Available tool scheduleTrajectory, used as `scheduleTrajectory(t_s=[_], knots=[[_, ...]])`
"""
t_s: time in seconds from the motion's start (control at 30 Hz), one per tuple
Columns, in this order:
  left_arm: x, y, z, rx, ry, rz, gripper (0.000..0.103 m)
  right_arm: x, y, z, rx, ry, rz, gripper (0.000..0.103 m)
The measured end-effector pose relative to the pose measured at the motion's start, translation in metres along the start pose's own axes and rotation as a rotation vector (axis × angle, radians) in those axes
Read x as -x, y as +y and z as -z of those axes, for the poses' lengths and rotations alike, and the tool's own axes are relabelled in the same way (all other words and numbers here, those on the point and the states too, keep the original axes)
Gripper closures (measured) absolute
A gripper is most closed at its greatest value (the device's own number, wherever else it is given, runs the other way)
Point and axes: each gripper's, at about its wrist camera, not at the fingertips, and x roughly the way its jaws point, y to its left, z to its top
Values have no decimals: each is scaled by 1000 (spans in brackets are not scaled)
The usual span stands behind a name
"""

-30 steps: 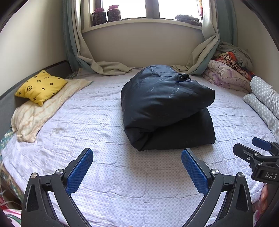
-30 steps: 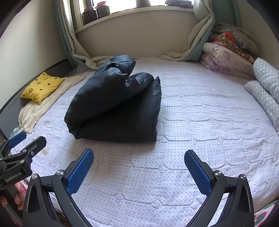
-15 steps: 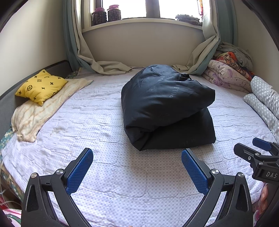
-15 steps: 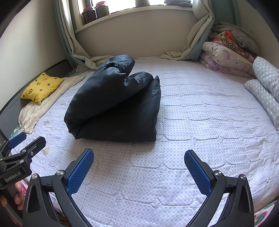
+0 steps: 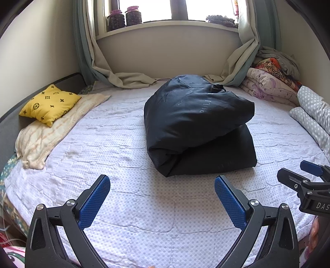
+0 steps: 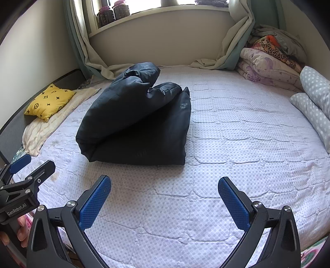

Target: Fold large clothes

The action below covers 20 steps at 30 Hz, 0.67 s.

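A dark navy puffy jacket lies folded in a thick bundle on the lilac quilted bed; its top layer bulges up over the lower one. It also shows in the right wrist view. My left gripper is open and empty, held above the bed short of the jacket's near edge. My right gripper is open and empty, in front of and to the right of the jacket. Each gripper shows at the edge of the other's view, the right and the left.
A yellow patterned cushion lies on a cream towel at the left edge. Folded floral quilts and a dotted grey duvet line the right side. Curtains drape onto the bed under the window sill with jars.
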Motion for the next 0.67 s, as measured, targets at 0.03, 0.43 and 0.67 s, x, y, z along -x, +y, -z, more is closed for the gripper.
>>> scheduleTrajectory(t_s=[0.03,0.43,0.67], knots=[[0,0,0,2,0,5,0,0,0,0,1,-1,0,0],[2,2,0,24,4,41,0,0,-1,-1,5,3,-3,0],[7,-5,2,-10,-18,33,0,-3,-2,1,0,17,-2,0]])
